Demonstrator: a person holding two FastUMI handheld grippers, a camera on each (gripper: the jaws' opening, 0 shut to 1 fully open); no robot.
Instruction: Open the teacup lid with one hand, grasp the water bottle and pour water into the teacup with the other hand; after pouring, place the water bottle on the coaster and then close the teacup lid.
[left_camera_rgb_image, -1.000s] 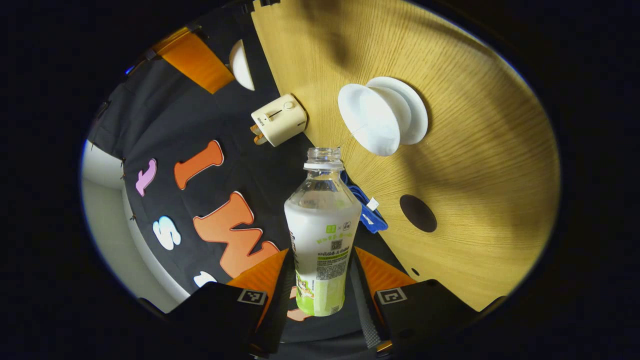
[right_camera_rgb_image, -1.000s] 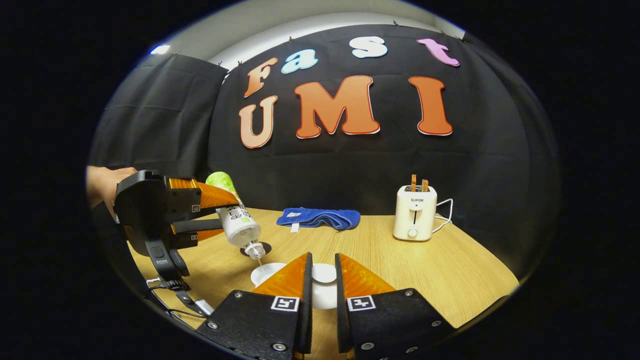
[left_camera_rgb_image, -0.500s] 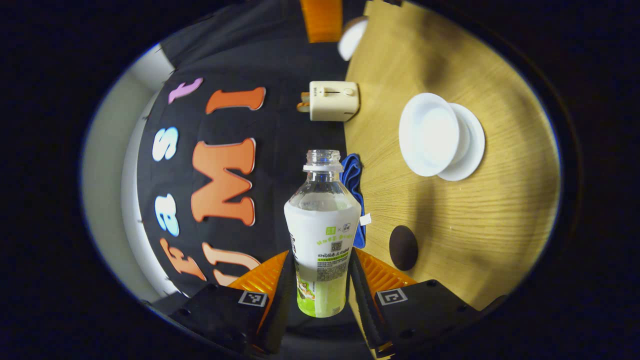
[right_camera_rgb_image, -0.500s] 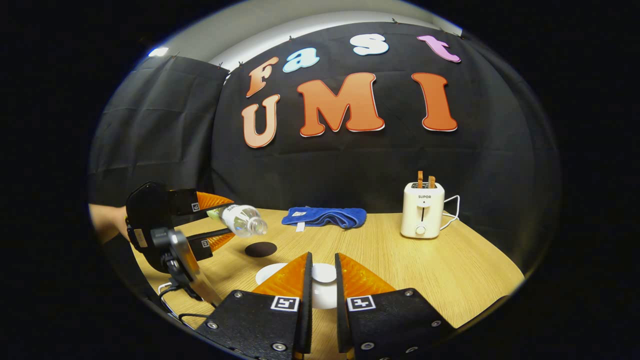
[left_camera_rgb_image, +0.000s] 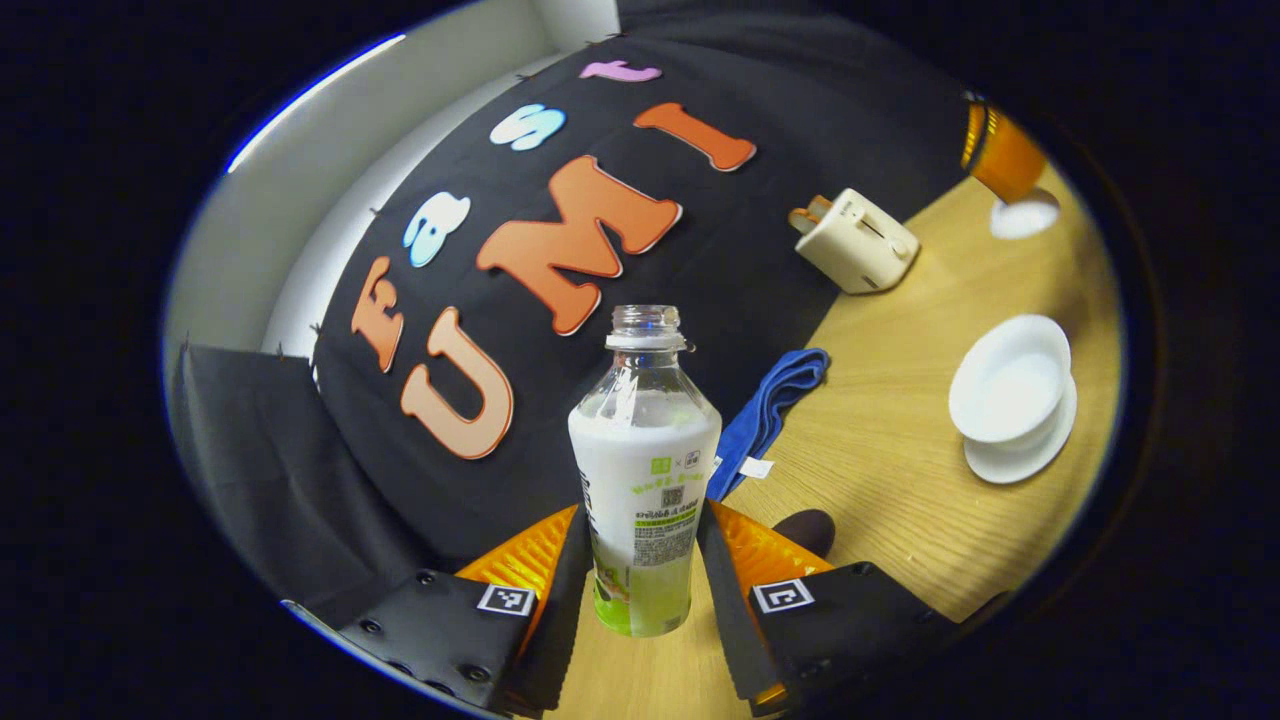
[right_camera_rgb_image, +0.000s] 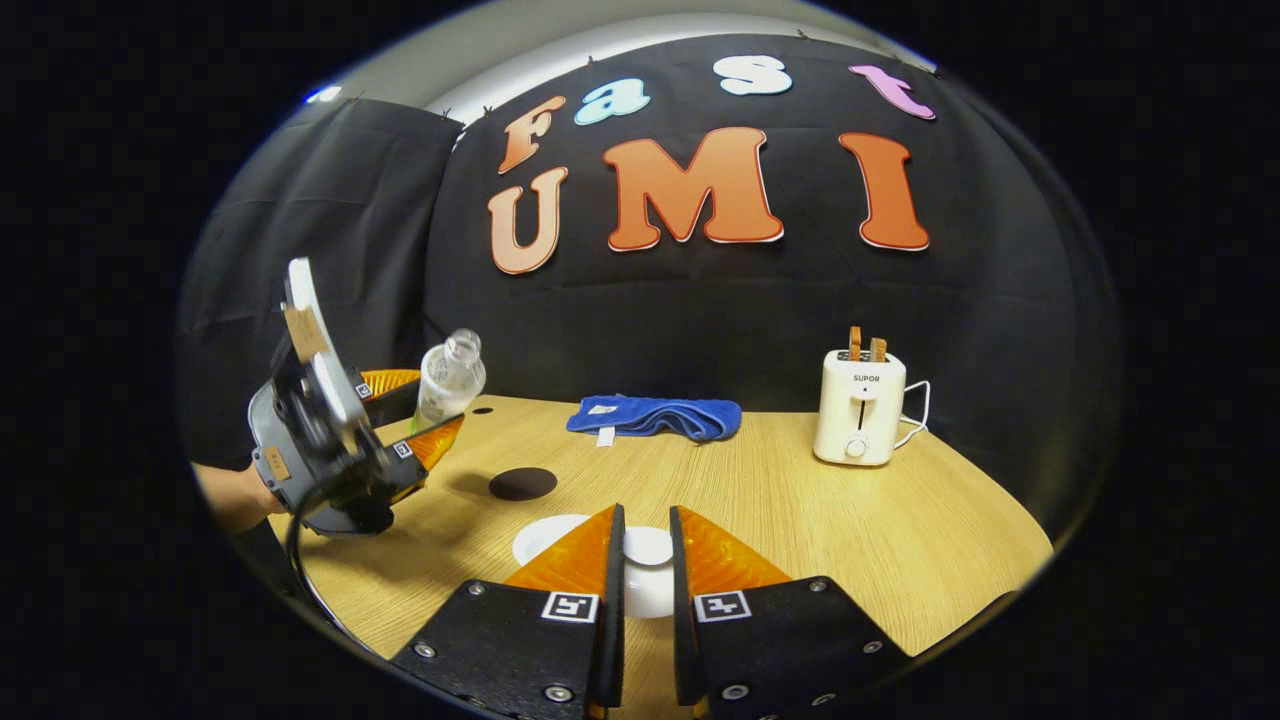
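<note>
Two grippers occupied. Left gripper (left_camera_rgb_image: 640, 560) pinched water bottle (left_camera_rgb_image: 645, 470) low on label, neck up, nearly upright, likely to stop spilling before coaster (right_camera_rgb_image: 522, 484). Right gripper (right_camera_rgb_image: 641, 560) clamped teacup lid (right_camera_rgb_image: 648, 547), held clear above teacup (left_camera_rgb_image: 1010, 380), probably for closing. Left gripper view showed open teacup on saucer (left_camera_rgb_image: 1030, 455); right gripper view showed whole coaster, bare, near bottle.

On our right gripper (right_camera_rgb_image: 645, 515), each finger mount carries a square black-and-white marker tag (right_camera_rgb_image: 567, 607) and round silver screws (right_camera_rgb_image: 545, 692). At the left edge of the table (right_camera_rgb_image: 850, 530), our left gripper (right_camera_rgb_image: 430, 405) has a dark grey body, a white disc on top, a tan label, and a black cable (right_camera_rgb_image: 295, 545) drooping below.
</note>
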